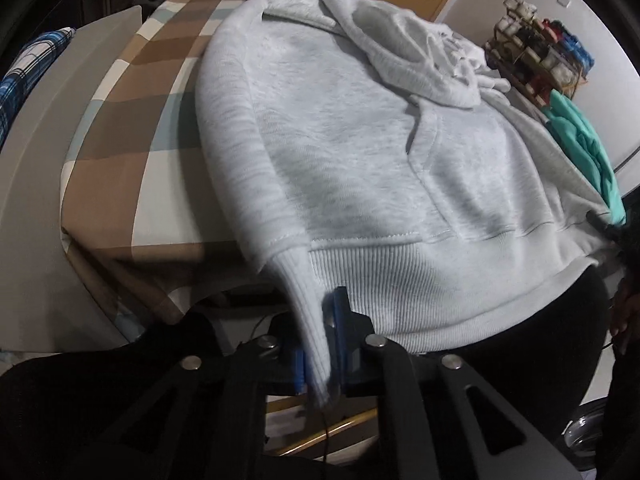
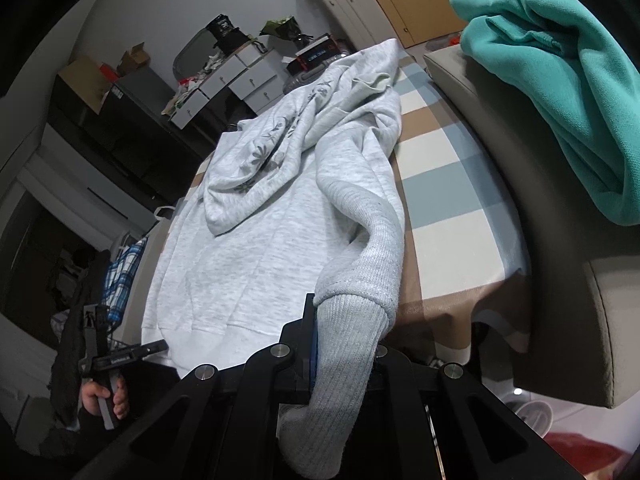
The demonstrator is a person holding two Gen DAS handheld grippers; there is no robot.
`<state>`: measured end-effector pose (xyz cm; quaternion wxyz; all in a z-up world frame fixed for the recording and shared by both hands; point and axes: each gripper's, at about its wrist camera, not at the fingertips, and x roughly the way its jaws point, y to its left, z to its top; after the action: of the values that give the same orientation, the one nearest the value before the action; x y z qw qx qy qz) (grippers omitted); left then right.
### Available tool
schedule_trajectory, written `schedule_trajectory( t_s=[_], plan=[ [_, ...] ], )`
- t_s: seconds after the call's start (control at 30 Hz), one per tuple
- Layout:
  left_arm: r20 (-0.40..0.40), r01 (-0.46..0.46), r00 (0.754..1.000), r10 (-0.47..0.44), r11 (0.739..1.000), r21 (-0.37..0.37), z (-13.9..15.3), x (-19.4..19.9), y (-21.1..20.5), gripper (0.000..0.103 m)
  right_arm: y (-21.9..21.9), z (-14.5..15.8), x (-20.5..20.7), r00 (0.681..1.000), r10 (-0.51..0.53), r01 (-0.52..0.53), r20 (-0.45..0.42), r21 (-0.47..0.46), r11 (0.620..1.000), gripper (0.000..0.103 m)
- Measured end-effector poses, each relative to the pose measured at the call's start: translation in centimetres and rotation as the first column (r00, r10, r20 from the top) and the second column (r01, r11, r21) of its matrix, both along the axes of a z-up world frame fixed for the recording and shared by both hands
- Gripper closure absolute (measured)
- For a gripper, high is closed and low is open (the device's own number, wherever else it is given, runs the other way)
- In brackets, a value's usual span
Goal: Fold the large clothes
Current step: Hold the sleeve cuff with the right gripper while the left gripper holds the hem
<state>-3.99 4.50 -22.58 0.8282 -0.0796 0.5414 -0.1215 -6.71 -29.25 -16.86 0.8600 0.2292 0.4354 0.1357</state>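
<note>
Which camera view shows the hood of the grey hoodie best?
The right wrist view. There the hood lies open on the grey hoodie, and its flower-print lining shows clearly. The left wrist view shows the hood only as a bunched fold far off, with no print visible.

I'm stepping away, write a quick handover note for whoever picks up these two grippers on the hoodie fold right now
Left gripper: shut on the left sleeve cuff.
Right gripper: shut on the right sleeve cuff.
Grey hoodie: front up on the checked tablecloth, hem at the near edge, hood bunched on the chest.
Done: both cuffs gripped; no fold made yet.
Left: probably flatten the hood, fold the sleeves across, then fold the body.
Teal garment lies aside on the chair.
</note>
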Motion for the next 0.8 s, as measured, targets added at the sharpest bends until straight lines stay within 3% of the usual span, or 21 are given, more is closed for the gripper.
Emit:
schedule_trajectory(
  t_s=[0.07,0.2,0.3,0.37,0.4,0.43,0.57,0.67,0.8],
  plan=[
    [0.021,0.005,1.0,-0.005,1.0,-0.007,0.3,-0.2,0.2,0.098,0.1,0.1,0.0,1.0,-0.003,0.003,-0.002,-0.007,1.0,0.094],
    [0.021,-0.003,1.0,0.005,0.995,-0.103,-0.2,0.4,1.0,0.097,0.5,0.1,0.0,1.0,-0.014,0.014,-0.008,-0.008,1.0,0.094],
    [-0.004,-0.005,1.0,0.004,0.997,-0.075,-0.6,0.9,0.2,0.09,0.6,0.1,0.1,1.0,-0.019,0.019,-0.009,-0.004,1.0,0.093],
    [0.008,0.036,0.999,-0.036,0.996,-0.084,-0.5,1.0,-0.9,0.069,0.8,0.0,0.1,1.0,-0.018,0.018,-0.011,-0.009,1.0,0.093],
    [0.009,0.05,0.999,-0.049,0.995,-0.088,-0.5,1.0,-1.2,0.047,0.9,0.0,0.0,1.0,-0.018,0.018,-0.013,-0.014,1.0,0.093],
    [0.016,0.058,0.998,-0.057,0.994,-0.097,-0.6,1.0,-1.7,0.036,0.9,0.0,0.0,1.0,-0.019,0.018,-0.015,-0.016,1.0,0.093],
    [0.039,0.058,0.998,-0.056,0.996,-0.07,-0.8,1.3,-2.1,0.035,1.0,0.0,0.1,0.999,-0.031,0.03,-0.02,-0.017,0.999,0.093],
    [0.054,0.057,0.997,-0.053,0.994,-0.09,-0.5,0.7,-1.2,0.04,1.2,0.0,0.1,0.999,-0.036,0.036,-0.024,-0.022,0.999,0.093],
    [0.073,0.055,0.996,-0.051,0.997,-0.056,0.1,0.1,-0.7,0.078,1.4,0.2,0.1,0.999,-0.041,0.04,-0.028,-0.034,0.999,0.093]
  ],
)
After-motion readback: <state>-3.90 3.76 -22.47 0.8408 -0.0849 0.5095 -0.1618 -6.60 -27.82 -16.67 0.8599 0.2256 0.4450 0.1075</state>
